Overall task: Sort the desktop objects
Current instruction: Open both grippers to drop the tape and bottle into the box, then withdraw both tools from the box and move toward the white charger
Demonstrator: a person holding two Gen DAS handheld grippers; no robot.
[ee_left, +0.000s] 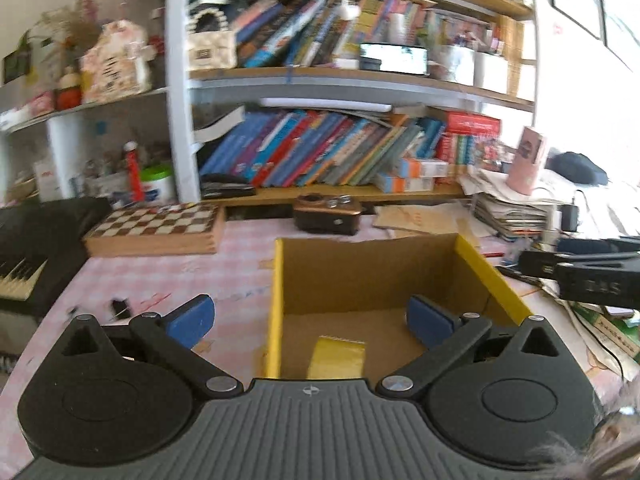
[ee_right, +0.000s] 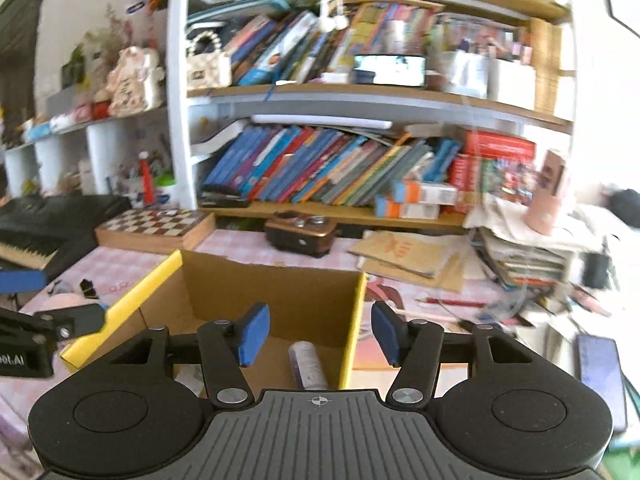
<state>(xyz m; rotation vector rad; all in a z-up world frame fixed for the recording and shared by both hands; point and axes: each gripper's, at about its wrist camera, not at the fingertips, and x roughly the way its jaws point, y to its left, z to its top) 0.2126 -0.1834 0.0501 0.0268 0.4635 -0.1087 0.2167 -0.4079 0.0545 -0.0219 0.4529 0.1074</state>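
left wrist: cardboard box (ee_left: 372, 276) holds a yellow packet (ee_left: 338, 356), jaws wide; right's part-open jaws empty above a tube (ee_right: 308, 364).

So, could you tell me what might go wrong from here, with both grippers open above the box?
1. The right gripper straddles the yellow edge of the cardboard box; a careless move could knock or tip the box.
2. The left gripper and the right hang close together over the box, so they could collide.
3. The remaining items, like the red pencil, lie beside a loose paper stack that a reach could topple.
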